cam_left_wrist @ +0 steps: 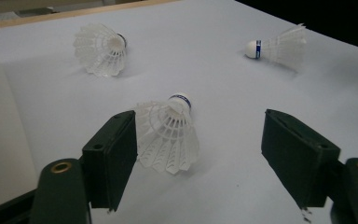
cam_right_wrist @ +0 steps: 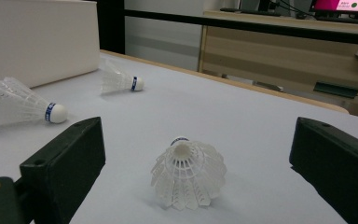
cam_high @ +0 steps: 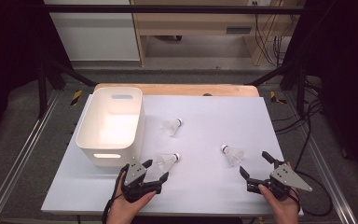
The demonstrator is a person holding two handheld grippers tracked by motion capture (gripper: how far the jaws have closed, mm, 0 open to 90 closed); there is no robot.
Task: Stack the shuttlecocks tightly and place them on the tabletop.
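Three white feather shuttlecocks lie on the white table sheet (cam_high: 205, 116). My left gripper (cam_high: 156, 170) (cam_left_wrist: 198, 154) is open around the near-left shuttlecock (cam_high: 168, 161) (cam_left_wrist: 168, 140). Its feather skirt lies against the left jaw, with a wide gap to the other jaw. At the front right, my right gripper (cam_high: 254, 163) (cam_right_wrist: 200, 163) stands open, and the right shuttlecock (cam_high: 233, 155) (cam_right_wrist: 189, 175) rests between its jaws, touching neither. The third shuttlecock (cam_high: 172, 126) (cam_left_wrist: 100, 49) (cam_right_wrist: 119, 81) lies farther back, near the middle.
An empty white plastic bin (cam_high: 109, 126) (cam_right_wrist: 37, 39) stands at the sheet's left, just behind my left gripper. The wooden table edge (cam_high: 177, 88) runs along the back. Cables (cam_high: 307, 140) hang off the right side.
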